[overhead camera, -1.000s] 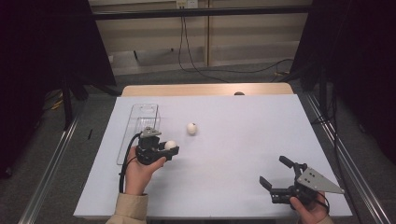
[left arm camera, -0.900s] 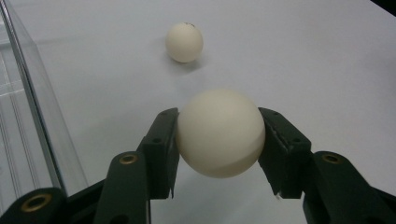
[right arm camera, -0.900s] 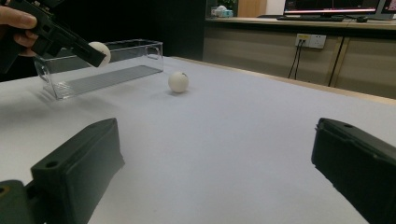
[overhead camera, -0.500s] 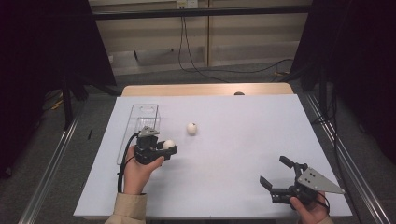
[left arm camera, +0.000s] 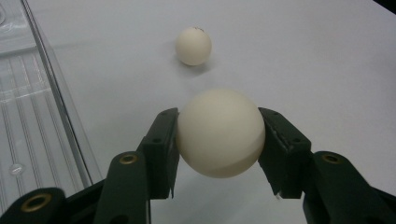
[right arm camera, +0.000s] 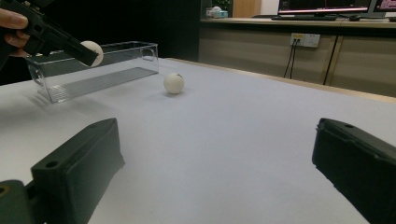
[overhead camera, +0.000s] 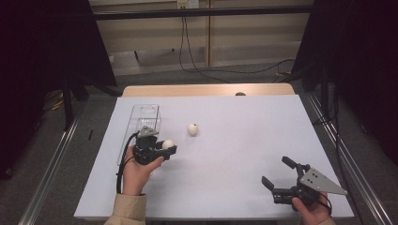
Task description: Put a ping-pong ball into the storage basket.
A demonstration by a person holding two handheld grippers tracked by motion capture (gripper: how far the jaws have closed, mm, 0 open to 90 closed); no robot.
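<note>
Since a second ago the left gripper (overhead camera: pixel 165 149) has lifted slightly with its ping-pong ball (overhead camera: pixel 168 144). Left gripper view: jaws clamp the ball; a second ball (left arm camera: pixel 193 45) lies ahead. Right gripper view: jaws wide apart, empty.

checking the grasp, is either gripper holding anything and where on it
The left gripper is shut on a white ball, one jaw pressed to each side across its middle. The right gripper is open and holds nothing.
</note>
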